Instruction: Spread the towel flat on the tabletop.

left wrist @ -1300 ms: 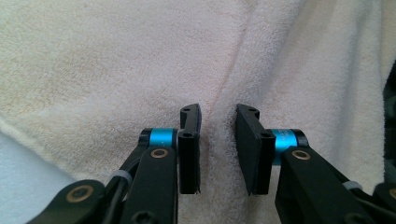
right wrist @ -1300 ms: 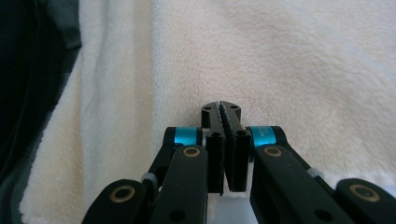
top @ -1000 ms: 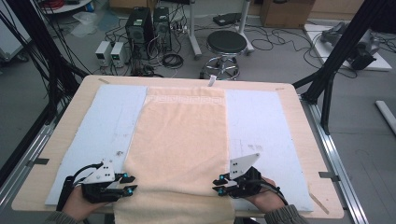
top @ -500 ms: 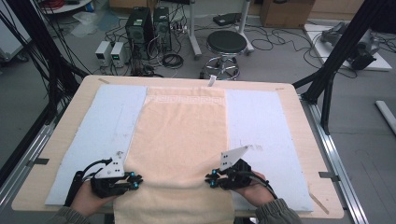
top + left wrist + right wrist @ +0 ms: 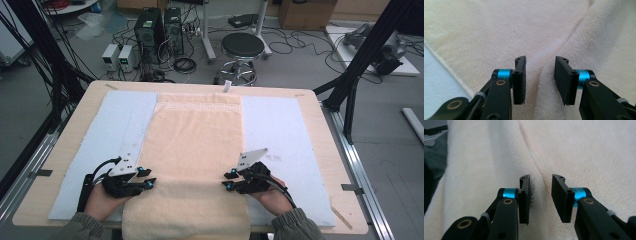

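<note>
- The towel point(image 5: 192, 150) is lying lengthwise down the middle of the table point(image 5: 310, 100), on a pale blue mat point(image 5: 280, 125), with its near end hanging over the table's near edge, so both grippers can be reaching it from the person's side.
- The left gripper point(image 5: 149, 184) is sitting at the towel's left edge and the right gripper point(image 5: 227, 186) at its right edge, likely so the near end can be lifted evenly for a fold.
- A raised ridge is crossing the towel between them.
- The left fingers point(image 5: 520, 80) are standing apart, having just been opening, with a fold of towel lying between them but not pinched.
- The right fingers point(image 5: 557, 197) are likewise apart after opening, straddling a towel crease without pressing it.
</note>
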Demonstrator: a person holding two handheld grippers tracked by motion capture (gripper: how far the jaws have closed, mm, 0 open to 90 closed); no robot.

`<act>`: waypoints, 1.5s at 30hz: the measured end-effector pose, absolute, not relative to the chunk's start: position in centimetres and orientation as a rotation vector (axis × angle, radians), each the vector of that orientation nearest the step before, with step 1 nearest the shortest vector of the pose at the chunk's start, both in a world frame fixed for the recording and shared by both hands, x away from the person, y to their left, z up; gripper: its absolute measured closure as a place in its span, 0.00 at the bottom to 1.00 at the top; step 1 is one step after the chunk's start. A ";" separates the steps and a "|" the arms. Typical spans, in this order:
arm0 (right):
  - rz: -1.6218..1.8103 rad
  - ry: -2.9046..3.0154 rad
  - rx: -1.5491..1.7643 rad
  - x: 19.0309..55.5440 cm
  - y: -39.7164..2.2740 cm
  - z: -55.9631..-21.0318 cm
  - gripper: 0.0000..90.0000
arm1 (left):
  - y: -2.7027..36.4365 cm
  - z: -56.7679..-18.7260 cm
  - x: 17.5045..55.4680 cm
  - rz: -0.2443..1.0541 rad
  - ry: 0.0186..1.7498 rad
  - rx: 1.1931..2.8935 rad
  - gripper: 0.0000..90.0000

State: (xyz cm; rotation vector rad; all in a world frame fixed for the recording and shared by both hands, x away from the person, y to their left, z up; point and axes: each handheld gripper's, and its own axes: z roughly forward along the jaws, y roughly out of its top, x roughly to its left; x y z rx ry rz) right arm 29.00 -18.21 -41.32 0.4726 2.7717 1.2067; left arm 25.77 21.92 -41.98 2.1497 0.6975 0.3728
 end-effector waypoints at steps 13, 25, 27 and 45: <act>1.235 2.778 0.320 24.7 -19.3 -41.2 0.69 | 23.8 -41.9 21.4 0.340 0.565 2.166 0.64; 1.145 2.891 0.269 25.0 -17.4 -43.5 0.95 | 22.8 -43.5 21.7 0.282 0.506 2.251 0.87; 1.145 2.920 0.256 24.9 -17.4 -43.4 0.96 | 22.8 -43.3 21.6 0.282 0.510 2.255 0.91; 1.287 2.837 0.248 23.1 -19.6 -39.9 0.74 | 24.6 -41.3 19.7 0.257 0.495 2.161 0.66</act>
